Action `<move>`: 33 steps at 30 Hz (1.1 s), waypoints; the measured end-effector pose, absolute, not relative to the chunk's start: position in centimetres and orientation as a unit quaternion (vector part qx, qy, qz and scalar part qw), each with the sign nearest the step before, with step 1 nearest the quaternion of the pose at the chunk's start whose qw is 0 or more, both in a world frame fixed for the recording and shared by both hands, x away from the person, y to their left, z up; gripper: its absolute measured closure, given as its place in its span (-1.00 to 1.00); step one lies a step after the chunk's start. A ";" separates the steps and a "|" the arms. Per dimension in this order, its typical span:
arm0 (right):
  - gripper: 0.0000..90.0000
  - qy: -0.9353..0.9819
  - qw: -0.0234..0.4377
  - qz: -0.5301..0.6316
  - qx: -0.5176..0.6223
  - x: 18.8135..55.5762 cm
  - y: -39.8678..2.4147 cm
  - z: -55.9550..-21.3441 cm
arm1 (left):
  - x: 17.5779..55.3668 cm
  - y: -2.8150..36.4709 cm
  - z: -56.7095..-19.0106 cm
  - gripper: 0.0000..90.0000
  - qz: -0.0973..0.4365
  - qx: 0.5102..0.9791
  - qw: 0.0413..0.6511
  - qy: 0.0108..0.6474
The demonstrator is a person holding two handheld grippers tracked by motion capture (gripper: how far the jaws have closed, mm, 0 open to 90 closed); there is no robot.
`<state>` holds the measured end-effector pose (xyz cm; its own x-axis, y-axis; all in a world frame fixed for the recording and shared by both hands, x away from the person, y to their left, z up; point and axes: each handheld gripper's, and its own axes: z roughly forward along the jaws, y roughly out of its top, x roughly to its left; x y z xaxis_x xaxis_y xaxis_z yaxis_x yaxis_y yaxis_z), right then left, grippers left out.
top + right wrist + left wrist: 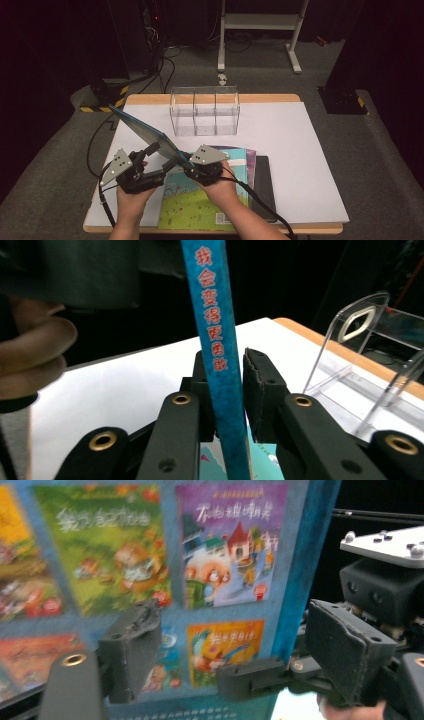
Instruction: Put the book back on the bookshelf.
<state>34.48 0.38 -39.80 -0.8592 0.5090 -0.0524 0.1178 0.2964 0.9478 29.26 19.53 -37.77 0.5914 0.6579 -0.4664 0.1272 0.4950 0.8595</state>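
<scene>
A person at a white-topped table [300,150] lifts a thin blue picture book [142,132] on edge above the table's near left part, in front of a clear plastic divided rack [205,117]. The right gripper [227,385] has its jaws clamped on the book's blue spine. The left gripper [225,645] has its jaws spread wide beside the book's back cover, pressing on nothing. More picture books [210,200] lie stacked flat on the table underneath.

Raised book [142,131] left-front of organizer [204,117]; book stack [210,195] beneath.
</scene>
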 end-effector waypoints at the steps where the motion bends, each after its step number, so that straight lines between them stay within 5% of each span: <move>1: 0.69 0.785 0.174 0.559 0.202 34.4 0.4 -39.8 | 29.2 19.6 -37.7 -0.51 0.174 0.472 0.757 0.417; 33: 0.47 0.818 0.111 0.535 0.180 32.4 0.4 -40.5 | 28.8 19.6 -37.5 -0.66 0.191 0.456 0.751 0.439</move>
<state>32.41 0.44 -40.51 -0.9108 0.4127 0.0104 0.1752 0.3638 0.9148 28.82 19.63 -37.53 0.5425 0.6864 -0.4843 0.1136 0.5113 0.8519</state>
